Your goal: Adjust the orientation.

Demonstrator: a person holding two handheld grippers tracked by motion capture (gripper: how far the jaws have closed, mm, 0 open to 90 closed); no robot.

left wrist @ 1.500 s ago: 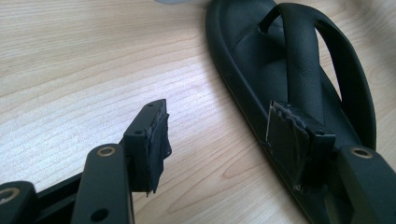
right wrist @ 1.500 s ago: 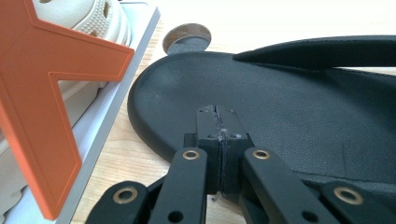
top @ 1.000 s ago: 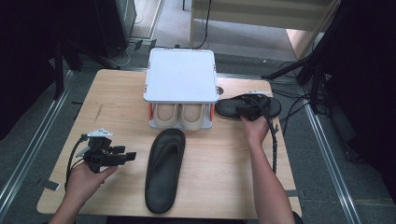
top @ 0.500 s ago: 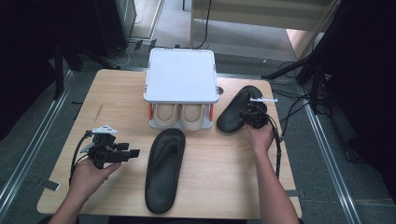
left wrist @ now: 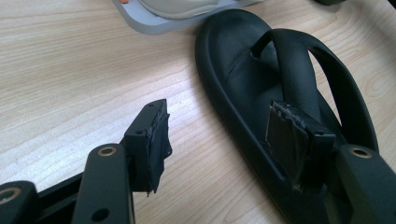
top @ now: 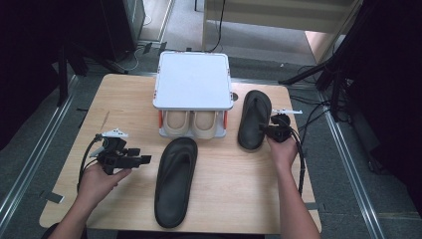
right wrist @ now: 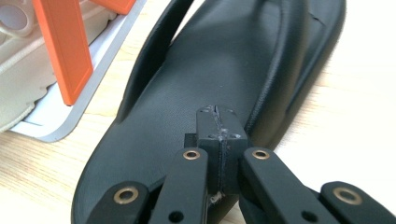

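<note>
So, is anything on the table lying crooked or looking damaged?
Nothing looks damaged. The two black sandals are simply apart: one lies in front of the white rack, the other to its right. The right gripper, shut, rests on that sandal's heel.

a lab: wooden table (top: 124, 94) amid dark stands (top: 343, 59) and floor cables (top: 313, 107).

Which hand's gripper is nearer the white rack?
Right. The right gripper sits by the rack's right side, over a sandal; the left gripper is farther, near the table's front-left.
</note>
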